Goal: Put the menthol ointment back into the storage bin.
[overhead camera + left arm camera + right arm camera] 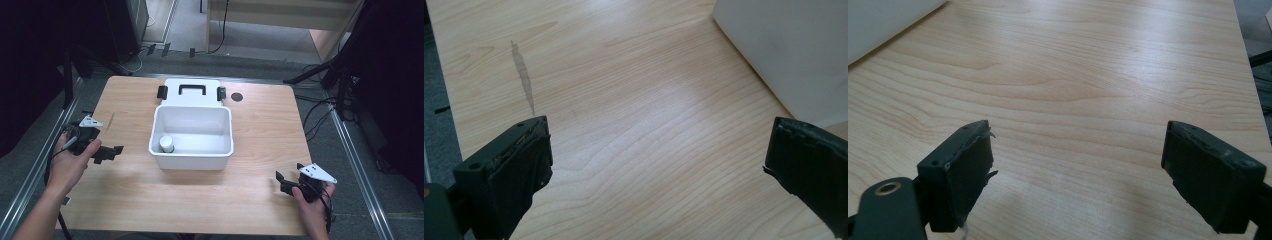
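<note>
Left tool is the closer one to the bin

High view: left tool (112,151) gapes empty, white bin (192,156) with small jar (167,144) just to its right. Left gripper view: bin wall (789,50) upper right. Right gripper view: right tool (1075,170) wide open, empty, bin corner (883,20) far upper left.

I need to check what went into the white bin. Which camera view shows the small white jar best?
The high view: it looks down into the open white bin, where the small white jar stands in the near left corner. The left gripper view and right gripper view catch just a piece of the bin's outer wall, not its inside.
</note>
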`<state>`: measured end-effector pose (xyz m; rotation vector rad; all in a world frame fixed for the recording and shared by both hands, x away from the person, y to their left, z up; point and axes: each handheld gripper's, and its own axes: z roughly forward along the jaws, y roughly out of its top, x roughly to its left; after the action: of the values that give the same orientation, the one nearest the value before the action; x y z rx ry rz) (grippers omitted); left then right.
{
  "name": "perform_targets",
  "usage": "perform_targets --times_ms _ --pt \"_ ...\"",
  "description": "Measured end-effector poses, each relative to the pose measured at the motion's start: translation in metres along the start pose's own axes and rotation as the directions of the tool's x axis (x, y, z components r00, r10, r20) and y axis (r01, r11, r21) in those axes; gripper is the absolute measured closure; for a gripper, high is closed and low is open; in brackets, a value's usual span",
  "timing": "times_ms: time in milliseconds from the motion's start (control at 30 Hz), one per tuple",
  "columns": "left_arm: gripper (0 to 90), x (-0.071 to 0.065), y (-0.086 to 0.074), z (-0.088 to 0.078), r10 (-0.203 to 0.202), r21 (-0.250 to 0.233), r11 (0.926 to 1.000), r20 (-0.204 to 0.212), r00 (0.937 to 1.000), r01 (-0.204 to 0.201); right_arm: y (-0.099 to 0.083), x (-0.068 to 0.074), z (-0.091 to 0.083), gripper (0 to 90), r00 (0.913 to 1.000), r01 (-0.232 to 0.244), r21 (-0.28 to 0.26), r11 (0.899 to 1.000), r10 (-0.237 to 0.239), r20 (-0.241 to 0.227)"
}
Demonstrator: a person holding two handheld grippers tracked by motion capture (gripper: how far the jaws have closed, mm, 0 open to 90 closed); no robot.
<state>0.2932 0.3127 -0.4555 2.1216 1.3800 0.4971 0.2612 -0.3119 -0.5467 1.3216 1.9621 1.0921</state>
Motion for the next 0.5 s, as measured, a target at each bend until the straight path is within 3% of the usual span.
perform_targets --times_ms 133,167,267,367,500 --pt "0.0 0.0 -0.019 0.001 -0.03 -0.077 0.9967 -0.028 0.9992 0.028 0.0 0.0 0.0 13.5 1.0 0.002 0.002 1.0 -0.002 -0.001" --pt "0.0 0.0 -0.019 0.001 -0.03 -0.077 0.9967 -0.028 0.9992 0.028 0.0 0.0 0.0 13.4 1.0 0.003 0.002 1.0 -0.003 -0.001" --pt "0.0 -0.002 -0.036 0.002 -0.057 -0.14 0.9889 -0.039 0.9976 0.051 0.0 0.0 0.0 13.4 1.0 0.003 0.004 1.0 -0.003 0.0" --pt "0.0 -0.002 -0.048 0.004 -0.072 -0.164 0.9845 -0.049 0.9962 0.063 0.0 0.0 0.0 13.4 1.0 0.003 0.004 1.0 -0.003 0.001" --pt "0.0 -0.003 -0.065 0.005 -0.099 -0.218 0.9725 -0.067 0.9928 0.083 0.0 0.0 0.0 13.4 1.0 0.006 0.006 1.0 -0.006 0.003"
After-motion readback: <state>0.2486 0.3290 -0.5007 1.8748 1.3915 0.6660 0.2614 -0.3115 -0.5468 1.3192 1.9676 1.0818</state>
